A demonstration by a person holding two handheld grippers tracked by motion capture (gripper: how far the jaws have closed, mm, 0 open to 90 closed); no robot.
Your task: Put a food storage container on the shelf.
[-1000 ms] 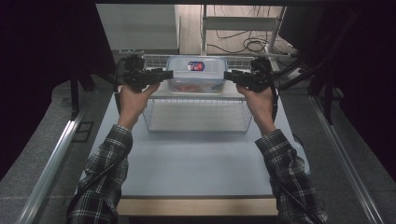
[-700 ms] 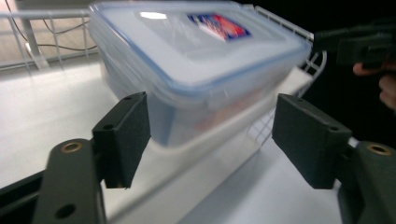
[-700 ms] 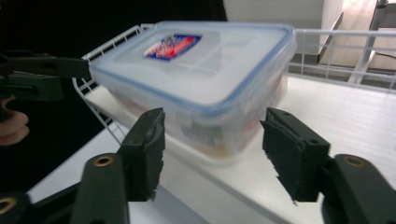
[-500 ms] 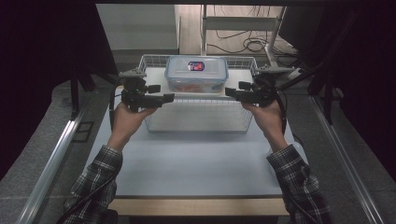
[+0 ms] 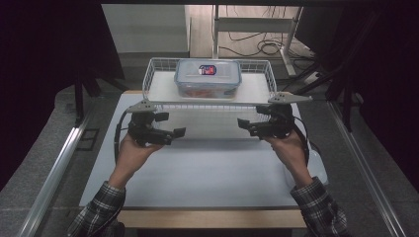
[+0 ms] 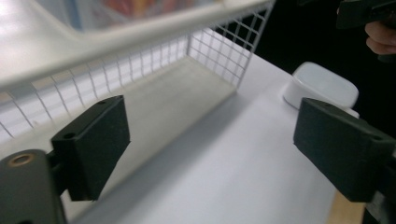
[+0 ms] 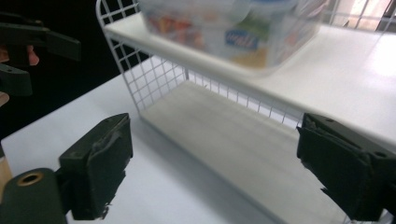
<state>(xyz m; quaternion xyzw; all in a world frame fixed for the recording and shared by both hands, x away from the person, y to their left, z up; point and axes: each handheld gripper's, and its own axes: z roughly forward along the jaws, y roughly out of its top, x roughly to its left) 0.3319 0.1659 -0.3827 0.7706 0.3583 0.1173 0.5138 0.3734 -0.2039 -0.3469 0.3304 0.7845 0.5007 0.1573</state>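
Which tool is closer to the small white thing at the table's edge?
Right. The right tool is close beside the white thing; the left tool is far across the table. Both tools' jaws have just been opening, empty.

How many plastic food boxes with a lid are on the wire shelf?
1. The plastic box stands on the top level of the wire shelf, near the middle. The lower level looks bare where it is visible.
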